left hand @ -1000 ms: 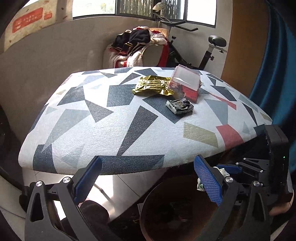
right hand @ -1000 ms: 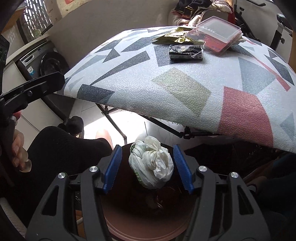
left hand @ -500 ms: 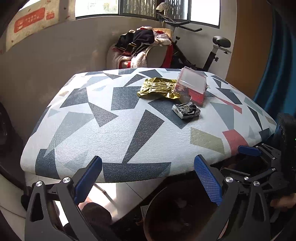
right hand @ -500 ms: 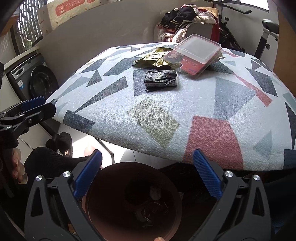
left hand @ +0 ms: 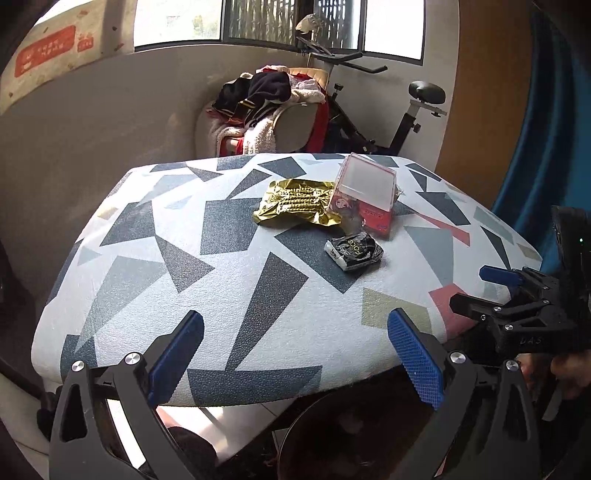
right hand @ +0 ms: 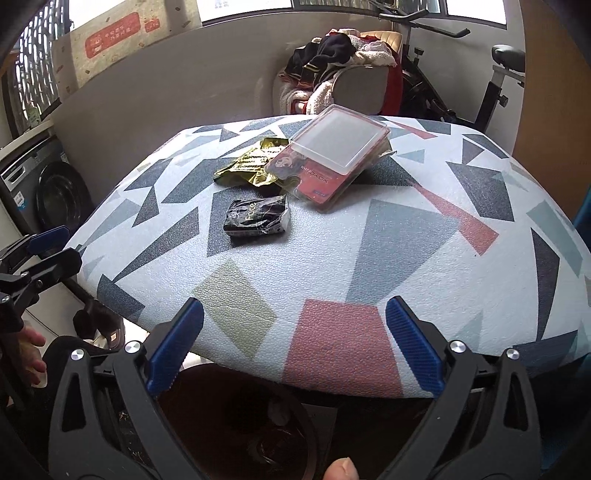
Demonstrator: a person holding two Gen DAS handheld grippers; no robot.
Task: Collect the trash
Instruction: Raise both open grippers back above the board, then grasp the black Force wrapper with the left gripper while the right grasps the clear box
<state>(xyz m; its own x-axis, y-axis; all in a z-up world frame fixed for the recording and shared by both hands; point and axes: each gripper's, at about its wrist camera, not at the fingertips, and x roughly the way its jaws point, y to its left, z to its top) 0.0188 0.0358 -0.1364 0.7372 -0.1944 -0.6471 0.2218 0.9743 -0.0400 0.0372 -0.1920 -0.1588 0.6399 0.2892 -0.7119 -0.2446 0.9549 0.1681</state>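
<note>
Both the right hand-held gripper (right hand: 294, 343) and the left hand-held gripper (left hand: 295, 360) gape empty over the brown bin (right hand: 236, 424) (below the bench (right hand: 406, 258) edge), the black Face packet (right hand: 258, 220), gold wrapper (right hand: 245, 166) and clear plastic box (right hand: 332, 155) lying well beyond on the bench.

A worktop (left hand: 229, 295) covered in a grey, blue and pink triangle print fills the room's middle. Beyond its far edge stands a chair (left hand: 291, 125) heaped with clothes (left hand: 258, 92), beside an exercise bike (left hand: 406, 122). Daylight enters through windows (left hand: 177, 18) above a plain wall. A washing machine (right hand: 48, 192) stands off the left edge.
</note>
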